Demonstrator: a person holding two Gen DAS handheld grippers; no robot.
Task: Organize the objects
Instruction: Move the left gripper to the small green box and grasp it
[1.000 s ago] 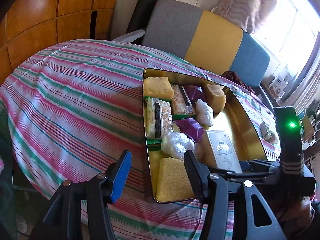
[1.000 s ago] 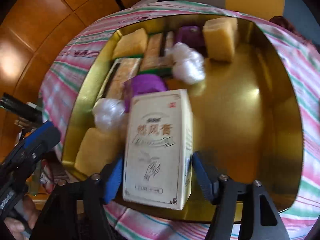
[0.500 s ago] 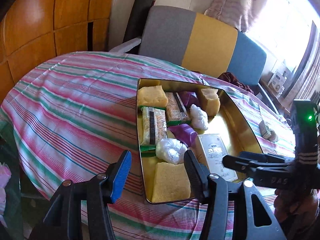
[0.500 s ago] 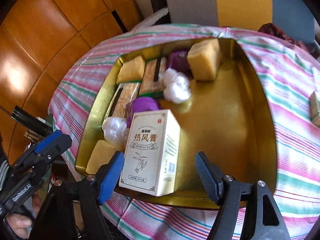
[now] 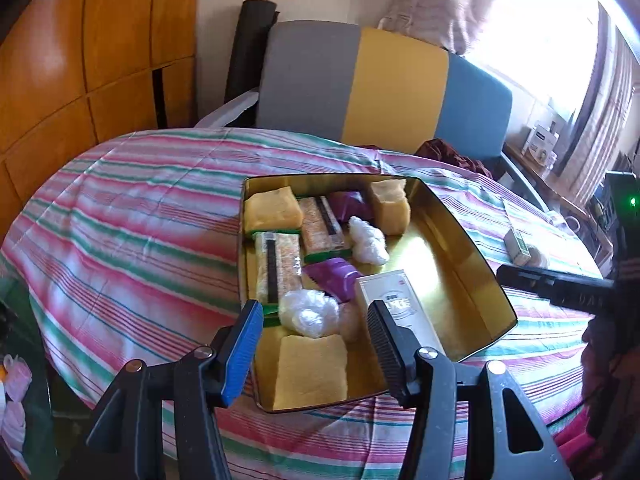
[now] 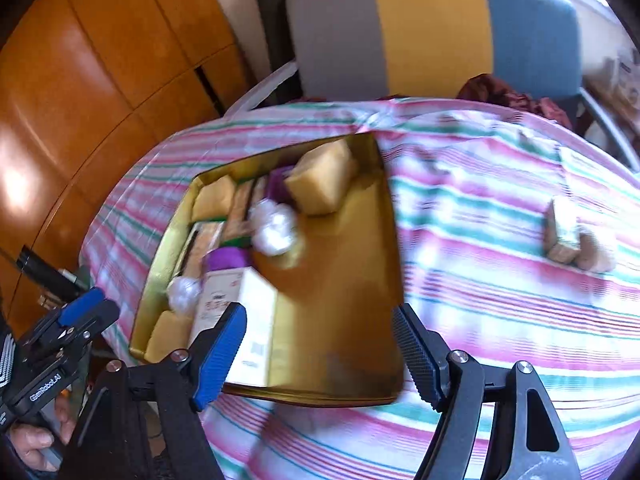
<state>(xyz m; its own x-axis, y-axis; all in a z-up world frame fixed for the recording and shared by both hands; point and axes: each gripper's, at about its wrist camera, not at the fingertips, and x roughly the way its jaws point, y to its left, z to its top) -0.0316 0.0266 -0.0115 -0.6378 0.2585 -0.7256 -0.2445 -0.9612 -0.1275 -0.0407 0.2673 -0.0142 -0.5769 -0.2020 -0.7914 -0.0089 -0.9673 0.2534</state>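
Two handheld grippers hover above a gold tin tray (image 5: 472, 240) that sits on a round table under a pink, green and white striped tablecloth (image 5: 132, 220).

At the left side of the tray lie yellow sponges (image 5: 273, 209), two wrapped oblong packets (image 5: 276, 268) with their long sides running toward the far rim, purple pouches (image 5: 334, 278) and clear crumpled plastic bags (image 5: 310, 312). Just right of these, near the tray's front edge, rests a white rectangular box (image 5: 394, 304). It lies flat on its broad face, with its long axis running from the near rim toward the far rim and its printed side up. The right half of the tray is bare gold metal.

The left gripper (image 5: 316, 344) hangs over the near left corner of the tray, its jaws partly spread and empty, touching nothing. The right gripper (image 6: 320, 354) hangs over the tray's near edge, jaws spread wide and empty; the white box (image 6: 240, 320) sits behind its blue left finger, released.

Farther right, on the cloth well apart from the tray, a small box (image 6: 562, 230) lies beside a pale round object (image 6: 596, 250).
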